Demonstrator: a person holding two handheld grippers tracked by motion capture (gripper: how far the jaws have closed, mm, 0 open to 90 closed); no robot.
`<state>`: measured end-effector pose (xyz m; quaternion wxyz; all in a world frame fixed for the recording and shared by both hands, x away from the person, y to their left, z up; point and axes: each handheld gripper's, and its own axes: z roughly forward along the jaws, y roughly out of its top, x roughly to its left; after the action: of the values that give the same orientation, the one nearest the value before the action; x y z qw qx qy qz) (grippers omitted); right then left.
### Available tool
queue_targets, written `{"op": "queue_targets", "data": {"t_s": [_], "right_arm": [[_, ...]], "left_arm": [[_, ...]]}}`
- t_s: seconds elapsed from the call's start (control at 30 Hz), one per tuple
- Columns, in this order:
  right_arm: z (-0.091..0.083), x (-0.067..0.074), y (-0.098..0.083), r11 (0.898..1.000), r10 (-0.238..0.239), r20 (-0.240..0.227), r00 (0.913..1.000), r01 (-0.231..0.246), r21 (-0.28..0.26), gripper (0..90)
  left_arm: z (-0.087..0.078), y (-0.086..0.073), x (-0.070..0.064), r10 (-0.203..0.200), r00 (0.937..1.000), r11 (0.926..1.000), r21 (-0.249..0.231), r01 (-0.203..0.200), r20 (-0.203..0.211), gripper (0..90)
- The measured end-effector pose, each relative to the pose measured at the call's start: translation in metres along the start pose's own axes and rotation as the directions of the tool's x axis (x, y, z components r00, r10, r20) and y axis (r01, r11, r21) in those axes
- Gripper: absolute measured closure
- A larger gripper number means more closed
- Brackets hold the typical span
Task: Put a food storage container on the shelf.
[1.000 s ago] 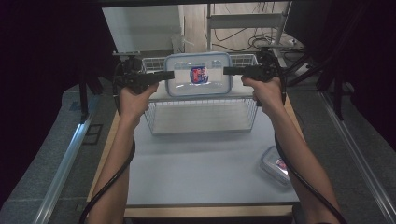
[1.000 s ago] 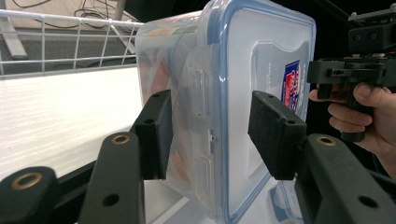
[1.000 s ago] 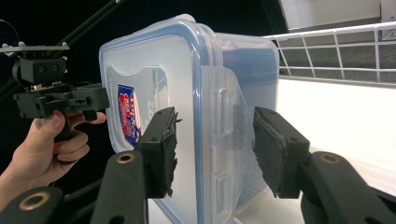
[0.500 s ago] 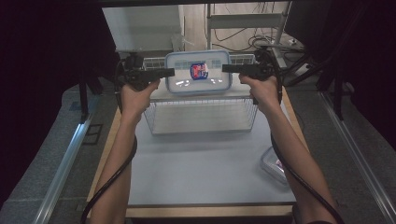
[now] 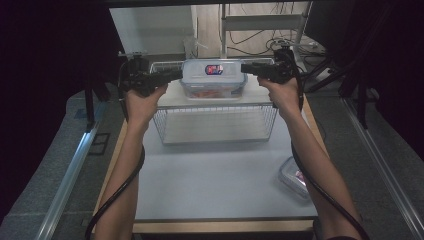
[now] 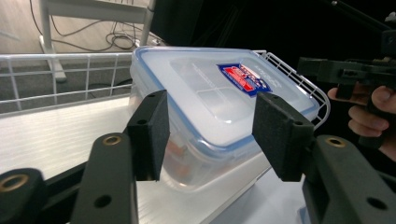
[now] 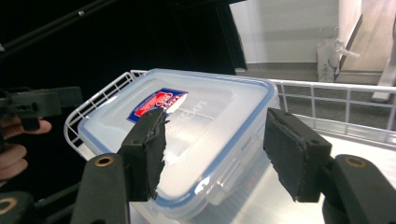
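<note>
- High view: box (image 5: 213, 80), clear plastic w/ blue-rimmed clip lid and red-blue label, sits on top shelf of wire rack (image 5: 216, 122) at far end of surface (image 5: 215, 180), between the two grippers.
- Handling, my guess: rigid shell, smooth and a bit slippery, so pads should press the short end walls under the lid rim, not the lid clips. Something reddish inside, so prob moderate weight; keep it level. One grip per end looks like the safe way to lift it.
- Left gripper (image 5: 172, 75): at box's left end. Left gripper view has pads (image 6: 150, 133) either side of the near corner w/ daylight between pad and wall, so jaws half-wide, not pressing; they've just been opening w/ box end between them.
- Right gripper (image 5: 247, 68): at right end. Right gripper view shows same thing, pads (image 7: 294, 156) flanking the box corner w/ gaps; jaws mid-wide, just been opening, nothing clamped.
- Vs earlier pics: box sat higher up the pic a sec ago, looked carried over the rack w/ both grippers tight against its ends; now it rests on the shelf, a touch nearer the back rail, and both grips have let go. Hands barely shifted.
- Further out: second lidded box (image 5: 296, 176) lies at near right edge of surface, well apart from the rack.
</note>
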<state>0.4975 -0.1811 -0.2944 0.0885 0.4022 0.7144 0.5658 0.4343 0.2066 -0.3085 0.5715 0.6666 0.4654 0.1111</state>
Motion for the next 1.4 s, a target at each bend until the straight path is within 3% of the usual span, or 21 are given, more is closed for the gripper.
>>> {"op": "queue_targets", "data": {"t_s": [0.2,0.4,0.6,0.73,0.93,1.1,1.27,1.4], "right_arm": [[-0.009,0.002,-0.005,0.999,-0.049,0.004,0.9988,0.049,0.023,43.3],[-0.016,0.005,-0.013,0.996,-0.085,-0.010,0.9964,0.085,0.030,41.3],[-0.024,0.011,-0.026,0.992,-0.118,-0.023,0.9927,0.119,0.036,34.1],[-0.032,0.018,-0.039,0.987,-0.152,-0.035,0.9877,0.154,0.051,28.6],[-0.037,0.025,-0.055,0.977,-0.200,-0.037,0.9792,0.202,0.066,23.6],[-0.043,0.035,-0.071,0.960,-0.262,-0.031,0.9646,0.264,0.090,20.3],[-0.048,0.041,-0.086,0.953,-0.283,-0.050,0.9578,0.287,0.099,16.6],[-0.051,0.044,-0.102,0.940,-0.312,-0.050,0.9487,0.316,0.127,14.0]], "left_arm": [[-0.008,-0.010,-0.006,0.089,0.9959,0.9960,-0.010,-0.089,-0.018,38.3],[-0.012,-0.023,-0.019,0.197,0.9795,0.9804,0.005,-0.197,-0.042,30.4],[-0.015,-0.043,-0.029,0.261,0.9638,0.9650,0.042,-0.259,-0.055,23.4],[-0.017,-0.058,-0.036,0.282,0.9578,0.9583,0.063,-0.279,-0.054,17.3],[-0.022,-0.082,-0.045,0.294,0.9545,0.9530,0.090,-0.289,-0.049,12.3],[-0.029,-0.098,-0.052,0.301,0.9526,0.9493,0.107,-0.296,-0.041,8.2],[-0.034,-0.115,-0.060,0.308,0.9506,0.9463,0.114,-0.303,-0.036,5.9],[-0.036,-0.128,-0.065,0.328,0.9439,0.9380,0.133,-0.320,-0.040,4.1]]}}
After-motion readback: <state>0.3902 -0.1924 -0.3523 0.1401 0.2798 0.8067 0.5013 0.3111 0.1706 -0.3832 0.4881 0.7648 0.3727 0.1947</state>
